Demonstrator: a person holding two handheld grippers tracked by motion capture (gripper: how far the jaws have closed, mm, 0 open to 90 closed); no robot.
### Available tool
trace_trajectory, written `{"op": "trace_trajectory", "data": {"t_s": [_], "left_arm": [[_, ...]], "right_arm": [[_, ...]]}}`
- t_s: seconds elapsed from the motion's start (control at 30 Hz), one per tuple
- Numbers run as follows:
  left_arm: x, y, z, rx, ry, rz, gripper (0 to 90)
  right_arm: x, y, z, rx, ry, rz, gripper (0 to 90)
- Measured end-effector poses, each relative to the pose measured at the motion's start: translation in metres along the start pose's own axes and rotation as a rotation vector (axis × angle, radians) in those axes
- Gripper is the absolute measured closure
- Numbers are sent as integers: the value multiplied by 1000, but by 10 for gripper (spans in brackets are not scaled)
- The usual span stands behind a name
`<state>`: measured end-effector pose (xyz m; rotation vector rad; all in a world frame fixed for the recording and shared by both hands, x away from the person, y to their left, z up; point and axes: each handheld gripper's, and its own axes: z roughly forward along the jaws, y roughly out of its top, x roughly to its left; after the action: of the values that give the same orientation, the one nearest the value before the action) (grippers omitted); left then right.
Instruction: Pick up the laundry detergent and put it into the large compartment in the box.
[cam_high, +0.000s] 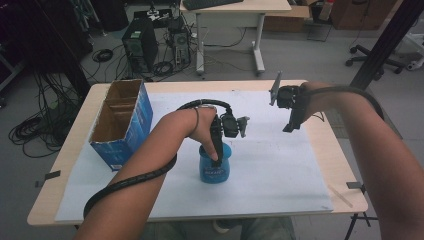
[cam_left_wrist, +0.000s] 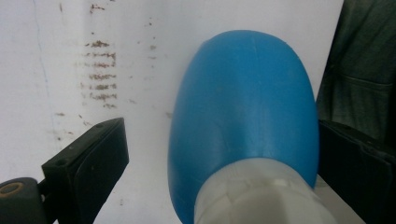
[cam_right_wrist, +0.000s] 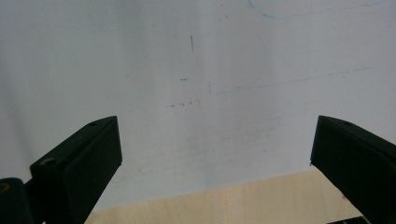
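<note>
Blue bottle (cam_high: 215, 167) upright, neck upward

The blue bottle (cam_high: 215, 167) carried a pale label band with lettering on its front, seen in the high view, but the letters were too small and blurred to read. The blue cardboard box (cam_high: 122, 125) showed a small white mark low on its side, equally unreadable. No other text was legible.
</note>
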<state>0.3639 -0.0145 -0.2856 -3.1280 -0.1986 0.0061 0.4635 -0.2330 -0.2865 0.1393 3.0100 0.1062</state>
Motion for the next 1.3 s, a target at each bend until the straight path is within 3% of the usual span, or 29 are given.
{"op": "trace_trajectory", "data": {"t_s": [0.7, 1.3], "left_arm": [[-3, -1, 7, 5, 12, 17, 97], [-7, 3, 10, 18, 7, 49, 246]], "right_arm": [[1, 2, 3, -2, 1, 1, 18], [2, -1, 4, -8, 1, 5, 20]]}}
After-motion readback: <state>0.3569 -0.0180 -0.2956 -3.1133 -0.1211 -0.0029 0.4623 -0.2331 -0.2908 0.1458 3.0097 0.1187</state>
